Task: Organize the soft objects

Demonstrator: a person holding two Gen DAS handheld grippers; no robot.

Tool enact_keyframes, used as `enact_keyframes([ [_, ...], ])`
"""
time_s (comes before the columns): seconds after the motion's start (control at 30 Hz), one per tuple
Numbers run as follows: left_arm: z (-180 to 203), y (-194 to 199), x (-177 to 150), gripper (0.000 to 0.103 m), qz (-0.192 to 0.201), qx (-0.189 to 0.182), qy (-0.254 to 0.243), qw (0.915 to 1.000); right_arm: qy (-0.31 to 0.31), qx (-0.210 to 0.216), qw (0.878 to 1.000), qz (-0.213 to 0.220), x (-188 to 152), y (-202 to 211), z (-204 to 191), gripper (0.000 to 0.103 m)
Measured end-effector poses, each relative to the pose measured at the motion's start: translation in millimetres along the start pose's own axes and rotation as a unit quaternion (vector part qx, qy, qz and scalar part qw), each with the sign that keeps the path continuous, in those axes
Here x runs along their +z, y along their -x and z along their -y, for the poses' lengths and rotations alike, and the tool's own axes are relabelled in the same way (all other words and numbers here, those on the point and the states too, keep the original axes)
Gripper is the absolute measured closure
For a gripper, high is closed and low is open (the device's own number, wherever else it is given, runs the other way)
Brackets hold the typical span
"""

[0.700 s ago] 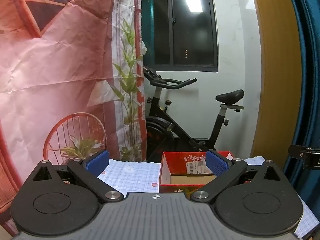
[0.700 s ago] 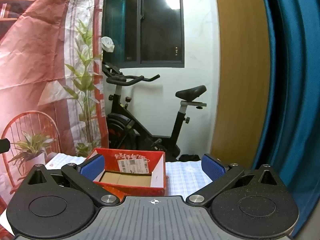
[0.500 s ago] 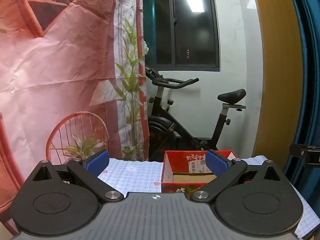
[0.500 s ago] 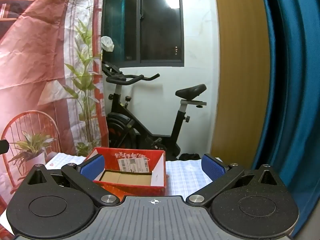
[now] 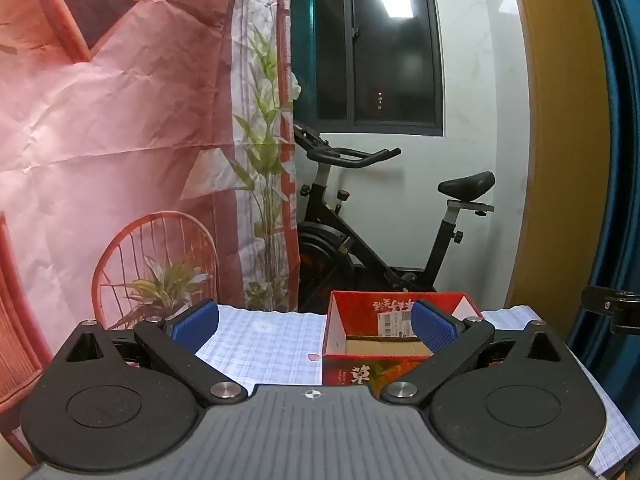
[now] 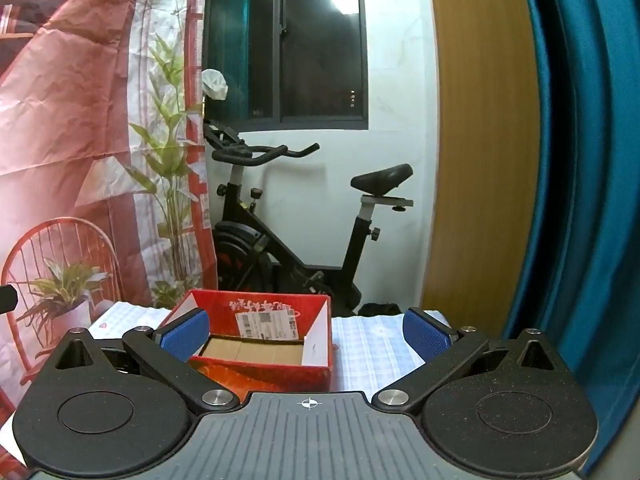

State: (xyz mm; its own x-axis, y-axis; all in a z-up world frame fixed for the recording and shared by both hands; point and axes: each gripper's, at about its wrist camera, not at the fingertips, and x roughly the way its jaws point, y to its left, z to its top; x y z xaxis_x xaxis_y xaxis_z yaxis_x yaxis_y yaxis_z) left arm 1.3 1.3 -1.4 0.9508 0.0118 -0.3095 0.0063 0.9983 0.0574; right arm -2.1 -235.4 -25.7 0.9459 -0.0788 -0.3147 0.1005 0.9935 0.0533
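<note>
Not much has changed in the last moment. In the left view the room has slid a little since the earlier pictures, so the left tongs (image 5: 314, 322) have shifted a bit. The right view looks just the same as before.

Both tongs are wide open with nothing between their blue pads. The right tongs (image 6: 306, 330) are empty too.

The red box (image 6: 260, 344) sits on the table (image 5: 264, 344), which has a checked cloth on it, near the far edge. Its top is open, and I can see only a bare brown bottom and a white label inside. No soft things show in either view. They may be lower down, out of sight, but I cannot tell.

So I think the job has not really begun. The box looks like the place to put soft things. The tongs will likely need to tip down and find the first one.

Behind the table stand an exercise bike (image 6: 304, 232) and a wrinkled pink backdrop (image 5: 120, 120).
</note>
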Motion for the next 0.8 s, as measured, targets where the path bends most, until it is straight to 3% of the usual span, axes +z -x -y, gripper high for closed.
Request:
enact_keyframes([
  [0.8, -0.8, 0.1, -2.4, 0.0, 0.001, -0.002, -0.002, 1.0, -0.002, 0.0, 1.0, -0.004, -1.1, -3.3, -0.3, 0.0],
])
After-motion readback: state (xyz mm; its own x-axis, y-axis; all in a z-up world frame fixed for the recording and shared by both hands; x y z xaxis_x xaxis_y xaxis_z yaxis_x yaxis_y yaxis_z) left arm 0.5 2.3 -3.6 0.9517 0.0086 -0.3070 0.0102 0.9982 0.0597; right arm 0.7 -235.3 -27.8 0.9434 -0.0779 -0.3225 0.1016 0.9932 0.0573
